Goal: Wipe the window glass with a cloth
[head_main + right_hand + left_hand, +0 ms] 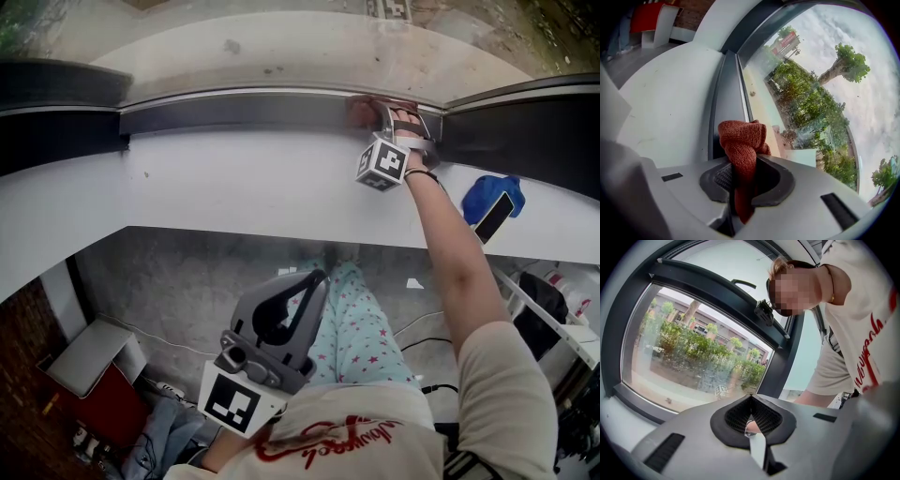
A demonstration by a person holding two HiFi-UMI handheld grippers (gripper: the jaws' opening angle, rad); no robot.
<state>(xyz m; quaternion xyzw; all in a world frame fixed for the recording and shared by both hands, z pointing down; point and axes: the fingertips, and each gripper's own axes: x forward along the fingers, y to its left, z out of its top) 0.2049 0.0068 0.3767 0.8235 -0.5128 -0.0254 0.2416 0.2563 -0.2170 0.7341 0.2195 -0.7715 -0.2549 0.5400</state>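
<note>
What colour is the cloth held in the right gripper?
The cloth is rust-red; right gripper view.

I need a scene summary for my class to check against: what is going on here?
A person holds a gripper in each hand. The right gripper has its claw shut on a rust-red cloth and holds it at the bottom edge of the window glass. The left gripper, claw shut and empty, hangs low near the person's lap.

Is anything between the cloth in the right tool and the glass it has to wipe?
Nothing visible. The right tool is shut on the cloth, which sits by the lower frame, with bare glass right beside it.
</note>
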